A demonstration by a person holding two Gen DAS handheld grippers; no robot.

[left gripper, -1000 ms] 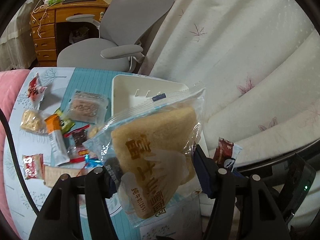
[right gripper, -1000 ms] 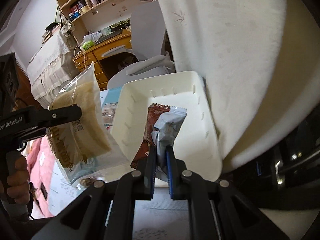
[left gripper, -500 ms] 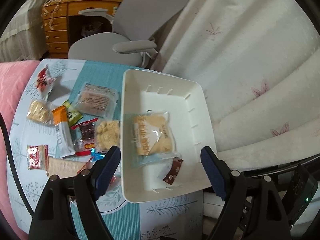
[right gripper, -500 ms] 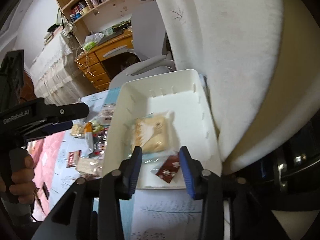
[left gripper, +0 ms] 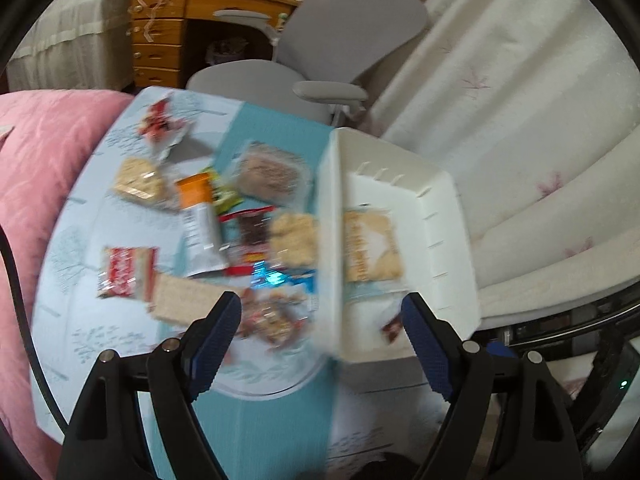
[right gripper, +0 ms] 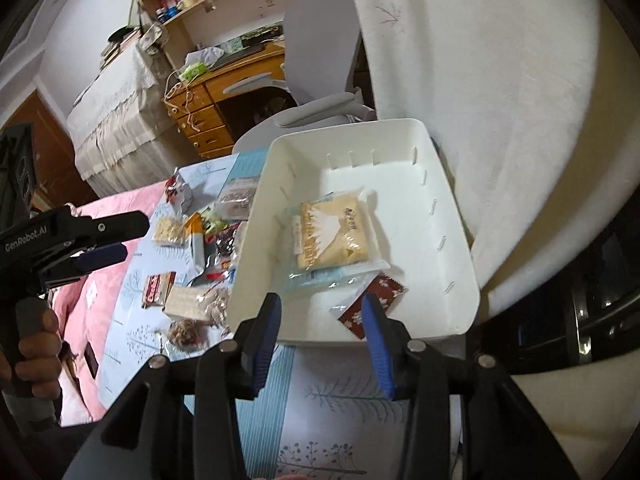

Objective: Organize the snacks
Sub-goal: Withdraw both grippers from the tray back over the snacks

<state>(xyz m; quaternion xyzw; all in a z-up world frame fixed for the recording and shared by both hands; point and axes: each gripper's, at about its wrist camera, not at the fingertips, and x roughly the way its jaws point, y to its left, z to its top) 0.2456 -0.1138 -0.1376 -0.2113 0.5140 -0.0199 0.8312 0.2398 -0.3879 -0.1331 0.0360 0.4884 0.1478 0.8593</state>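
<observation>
Bin: white bin (right gripper: 452, 248) on the table (right gripper: 320, 396).
Inside: bagged cake (right gripper: 332, 236), with a maroon packet (right gripper: 374, 304) at its near corner.
Outside: loose snacks (left gripper: 208, 224) lying left of it.
Left gripper (left gripper: 320, 316): spread, empty.
Right gripper (right gripper: 320, 312): released, empty.

The bread pack (right gripper: 332, 236) and small packet (right gripper: 372, 304) lie in the tray (right gripper: 448, 208), loose snacks (right gripper: 192, 248) left of it

A small table (right gripper: 328, 396) with a blue, tree-printed cloth carries a white bin (right gripper: 460, 272) along its right edge. Loose snack packets (left gripper: 200, 232) lie scattered over its left half.
</observation>
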